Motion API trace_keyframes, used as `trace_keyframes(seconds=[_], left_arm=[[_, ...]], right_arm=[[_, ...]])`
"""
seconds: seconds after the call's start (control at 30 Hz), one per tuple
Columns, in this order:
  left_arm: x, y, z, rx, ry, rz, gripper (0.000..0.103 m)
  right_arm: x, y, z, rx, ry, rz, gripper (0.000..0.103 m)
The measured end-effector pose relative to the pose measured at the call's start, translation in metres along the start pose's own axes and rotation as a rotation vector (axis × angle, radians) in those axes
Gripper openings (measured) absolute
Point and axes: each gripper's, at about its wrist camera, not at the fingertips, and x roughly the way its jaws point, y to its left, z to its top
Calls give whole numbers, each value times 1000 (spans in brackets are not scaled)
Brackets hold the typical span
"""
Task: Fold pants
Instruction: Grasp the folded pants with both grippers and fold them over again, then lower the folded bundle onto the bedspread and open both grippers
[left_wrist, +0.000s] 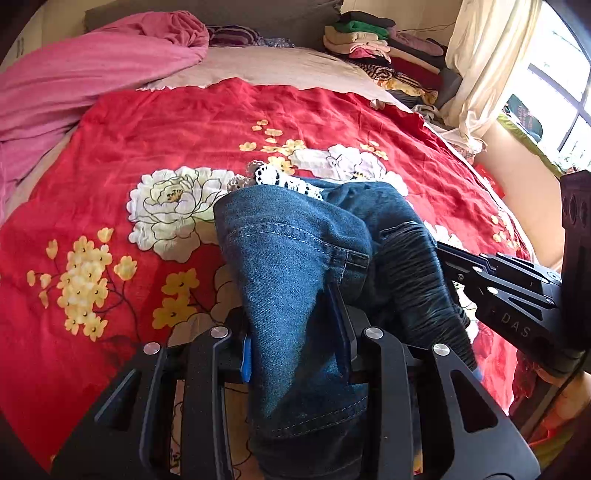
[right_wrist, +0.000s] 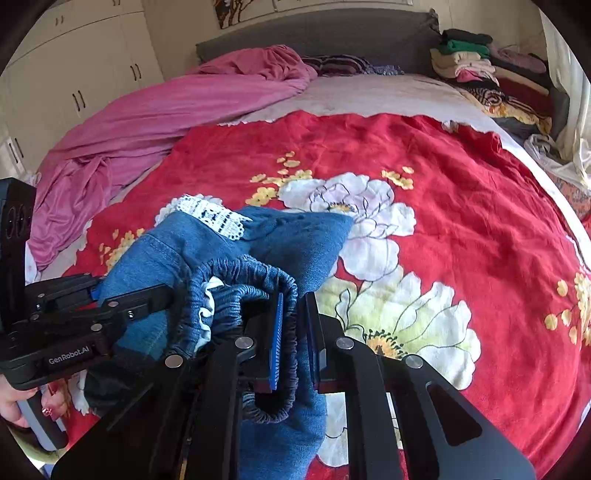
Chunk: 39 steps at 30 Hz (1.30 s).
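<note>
The pants (left_wrist: 295, 258) are blue denim with a gathered elastic waistband (left_wrist: 421, 273) and white lace trim (left_wrist: 280, 181). They hang bunched above the red floral bedspread (left_wrist: 147, 129). My left gripper (left_wrist: 295, 339) is shut on a denim fold. My right gripper (right_wrist: 293, 332) is shut on the elastic waistband (right_wrist: 258, 269). The pants (right_wrist: 295, 236) and lace (right_wrist: 214, 214) also show in the right wrist view. Each gripper appears in the other's view, the right one (left_wrist: 509, 295) and the left one (right_wrist: 85, 314), close beside the cloth.
A pink blanket (left_wrist: 74, 74) lies heaped at the bed's far left. Stacked folded clothes (left_wrist: 376, 48) sit at the far right by the grey headboard (right_wrist: 332, 33). A cream curtain (left_wrist: 480, 55) and window are to the right. White wardrobes (right_wrist: 74, 74) stand left.
</note>
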Motion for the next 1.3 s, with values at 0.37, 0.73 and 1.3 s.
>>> trace_keyframes(seconds=[0.37, 0.73, 1.3], left_arm=[[4, 19, -11, -45, 5, 7, 56], [-10, 27, -24, -73, -2, 14, 72], [-67, 24, -50, -88, -82, 9, 92]], right_arm=[[1, -24, -21, 95, 32, -33, 41], [-32, -25, -38, 152, -15, -68, 68], [-99, 11, -58, 100, -135, -75, 87]])
